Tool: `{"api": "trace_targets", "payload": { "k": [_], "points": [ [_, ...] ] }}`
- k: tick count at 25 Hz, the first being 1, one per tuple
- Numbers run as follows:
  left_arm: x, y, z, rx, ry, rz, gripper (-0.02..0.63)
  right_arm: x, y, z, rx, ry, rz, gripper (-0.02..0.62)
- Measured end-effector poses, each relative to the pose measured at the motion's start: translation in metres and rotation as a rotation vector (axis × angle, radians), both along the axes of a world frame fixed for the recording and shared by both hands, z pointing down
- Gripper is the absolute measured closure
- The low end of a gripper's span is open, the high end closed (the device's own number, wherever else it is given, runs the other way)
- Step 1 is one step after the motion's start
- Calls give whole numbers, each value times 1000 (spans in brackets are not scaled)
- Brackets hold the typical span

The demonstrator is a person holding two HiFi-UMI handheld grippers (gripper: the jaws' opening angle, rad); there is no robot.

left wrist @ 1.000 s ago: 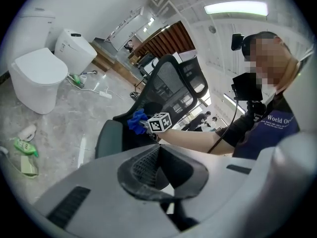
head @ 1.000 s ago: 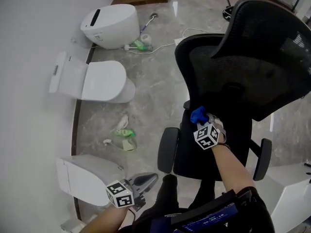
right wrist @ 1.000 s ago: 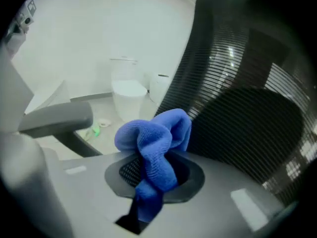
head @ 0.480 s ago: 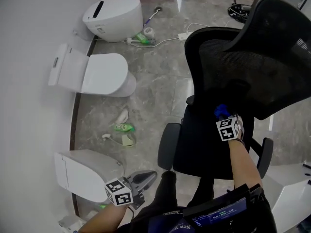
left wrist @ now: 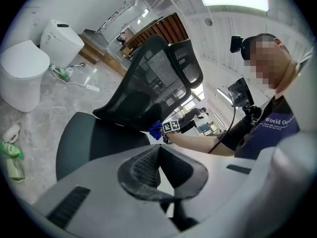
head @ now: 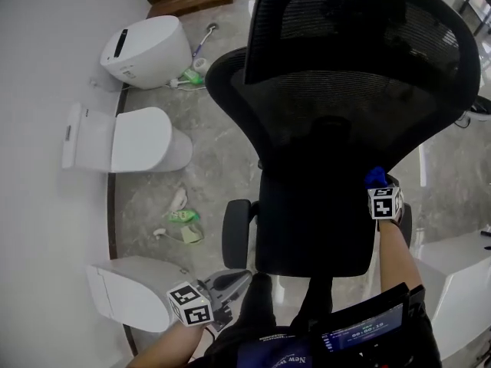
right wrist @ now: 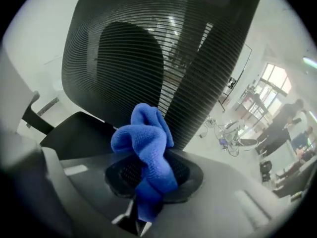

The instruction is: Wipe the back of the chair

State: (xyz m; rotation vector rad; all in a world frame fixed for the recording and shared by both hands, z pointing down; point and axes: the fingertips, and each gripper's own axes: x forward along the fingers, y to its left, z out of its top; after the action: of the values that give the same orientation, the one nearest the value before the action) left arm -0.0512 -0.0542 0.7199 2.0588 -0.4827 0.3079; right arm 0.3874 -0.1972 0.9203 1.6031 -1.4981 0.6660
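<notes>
A crumpled blue microfibre cloth (right wrist: 145, 142) is clamped between the fingers of the right gripper (head: 375, 184), its bunched upper part standing up past the fingertips and a short tail hanging behind them. Straight ahead of those fingers the black mesh backrest (right wrist: 148, 43) of the black office chair (head: 314, 205) is seen, with the cloth held at the backrest's lower right edge (whether cloth and mesh actually touch cannot be told). The left gripper (head: 232, 283) is held low, well apart from the backrest and close to the person's body; its fingers are pressed together with nothing between them, and the chair's black padded armrest (head: 235, 232) lies just beyond their tips. Off to the left of the left fingers, three white toilets (head: 142, 139) are ranged along the white wall on a grey marbled floor (head: 215, 167)
</notes>
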Motion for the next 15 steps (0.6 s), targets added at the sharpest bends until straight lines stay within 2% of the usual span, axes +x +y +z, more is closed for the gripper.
{"api": "trace_targets", "payload": {
  "k": [3, 5, 11, 15],
  "points": [
    [10, 3, 3, -9, 4, 12, 603, -15, -5, 2, 40, -53, 33, 531],
    [7, 4, 7, -12, 3, 11, 603, -56, -14, 14, 45, -137, -1, 531],
    [-46, 13, 19, -36, -14, -39, 603, -252, -50, 46, 5, -319, -268, 531],
    [-93, 7, 30, -38, -27, -89, 603, -353, -81, 55, -1, -389, -370, 531]
  ]
}}
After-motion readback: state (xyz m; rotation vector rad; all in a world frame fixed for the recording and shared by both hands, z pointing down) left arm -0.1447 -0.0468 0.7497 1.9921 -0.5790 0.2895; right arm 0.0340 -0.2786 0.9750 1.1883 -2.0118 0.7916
